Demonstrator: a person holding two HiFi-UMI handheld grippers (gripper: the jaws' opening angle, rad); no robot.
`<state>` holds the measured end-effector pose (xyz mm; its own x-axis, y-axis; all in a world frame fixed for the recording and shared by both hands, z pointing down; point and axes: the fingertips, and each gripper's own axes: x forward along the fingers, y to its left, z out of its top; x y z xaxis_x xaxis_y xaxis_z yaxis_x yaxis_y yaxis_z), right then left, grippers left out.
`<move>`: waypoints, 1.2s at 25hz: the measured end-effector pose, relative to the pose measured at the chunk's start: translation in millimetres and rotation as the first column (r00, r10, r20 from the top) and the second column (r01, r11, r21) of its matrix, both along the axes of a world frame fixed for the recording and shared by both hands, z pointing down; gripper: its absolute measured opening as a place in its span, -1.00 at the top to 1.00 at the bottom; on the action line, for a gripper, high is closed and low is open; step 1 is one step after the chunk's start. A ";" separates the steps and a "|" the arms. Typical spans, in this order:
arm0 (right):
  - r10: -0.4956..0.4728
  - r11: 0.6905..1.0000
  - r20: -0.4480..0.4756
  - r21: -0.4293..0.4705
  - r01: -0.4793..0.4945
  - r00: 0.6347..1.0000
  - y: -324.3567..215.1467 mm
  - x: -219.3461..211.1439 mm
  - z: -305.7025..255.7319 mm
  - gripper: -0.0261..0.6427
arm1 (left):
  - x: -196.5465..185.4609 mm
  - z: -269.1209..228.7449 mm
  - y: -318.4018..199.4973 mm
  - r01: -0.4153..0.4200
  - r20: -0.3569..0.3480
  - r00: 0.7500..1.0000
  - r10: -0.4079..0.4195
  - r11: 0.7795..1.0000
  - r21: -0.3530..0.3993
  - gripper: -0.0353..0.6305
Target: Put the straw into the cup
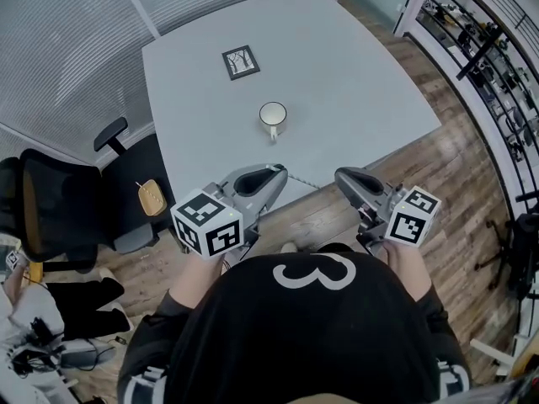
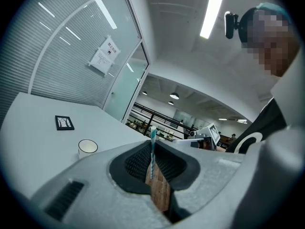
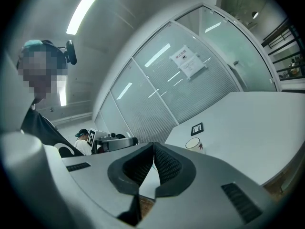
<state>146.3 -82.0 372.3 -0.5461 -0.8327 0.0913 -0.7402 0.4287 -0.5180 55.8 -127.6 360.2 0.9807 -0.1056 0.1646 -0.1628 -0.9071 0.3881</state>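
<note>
As the left gripper [image 2: 152,146] pinches a striped straw [image 2: 152,157], the right gripper [image 3: 153,150] is closed, empty. A white mug [image 1: 272,117] stands on the worktop [image 1: 362,74].

head view downward, gripper views share cup [image 2: 87,147]

Upright striped straw [image 2: 152,152]; white cup [image 1: 272,116] apart

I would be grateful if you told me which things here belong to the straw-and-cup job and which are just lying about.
Belong to the job:
- straw, gripped in the left hand-held gripper
- cup, standing on the table
- right hand-held gripper, shut with nothing in it

Just lying about:
- framed picture, on the table beyond the cup
- office chair, beside the table
</note>
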 end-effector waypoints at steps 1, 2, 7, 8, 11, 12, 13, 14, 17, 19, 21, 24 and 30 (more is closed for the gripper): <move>-0.003 1.000 0.006 -0.006 0.003 1.000 -1.0 0.0 2.6 0.88 | -0.5 1.0 -2.0 0.008 0.001 1.000 -0.008 1.000 -0.003 0.79; -0.007 1.000 0.009 -0.013 0.007 1.000 -1.9 -0.2 5.3 0.88 | -0.9 1.6 -3.7 0.016 0.001 1.000 -0.016 1.000 -0.007 0.79; -0.038 0.999 0.023 -0.026 0.039 0.999 -10.8 0.0 9.0 0.88 | -1.5 0.5 -12.8 0.052 0.006 0.999 -0.052 0.999 -0.009 0.79; -0.045 0.999 0.026 -0.027 0.045 0.999 -13.8 0.7 9.4 0.88 | -1.2 -0.1 -15.5 0.060 0.007 0.998 -0.060 0.998 -0.010 0.79; -0.071 0.997 0.033 -0.030 0.072 0.997 -26.9 2.4 9.7 0.88 | -0.4 -2.5 -27.7 0.092 0.006 0.996 -0.092 0.996 -0.013 0.79; -0.081 0.996 0.034 -0.030 0.082 0.996 -31.9 3.1 9.3 0.88 | 0.2 -3.0 -32.4 0.104 0.006 0.995 -0.104 0.995 -0.013 0.79; -0.091 0.995 0.036 -0.030 0.092 0.995 -36.6 4.2 8.6 0.88 | 1.2 -3.2 -36.9 0.115 0.008 0.993 -0.115 0.993 -0.014 0.79; -0.099 0.995 0.038 -0.029 0.100 0.994 -40.9 5.9 7.9 0.88 | 2.6 -3.4 -41.0 0.126 0.010 0.992 -0.126 0.992 -0.015 0.79; -0.124 0.992 0.044 -0.028 0.125 0.991 -54.2 12.8 5.6 0.88 | 7.6 -6.8 -53.9 0.160 0.012 0.987 -0.160 0.987 -0.013 0.79; -0.140 0.990 0.044 -0.028 0.141 0.989 -63.9 15.3 4.2 0.88 | 9.0 -9.1 -63.0 0.183 0.013 0.983 -0.183 0.983 -0.008 0.79; -0.155 0.987 0.044 -0.025 0.156 0.987 -72.7 16.6 2.8 0.88 | 9.4 -10.8 -71.5 0.204 0.011 0.979 -0.204 0.979 -0.006 0.79; -0.180 0.983 0.044 -0.024 0.181 0.983 -87.1 19.1 1.3 0.88 | 10.6 -14.1 -85.0 0.234 0.006 0.972 -0.234 0.972 -0.004 0.79; -0.226 0.973 0.044 -0.024 0.228 0.973 -115.3 25.0 -1.8 0.88 | 11.6 -20.0 -110.1 0.290 0.001 0.957 -0.290 0.957 0.006 0.79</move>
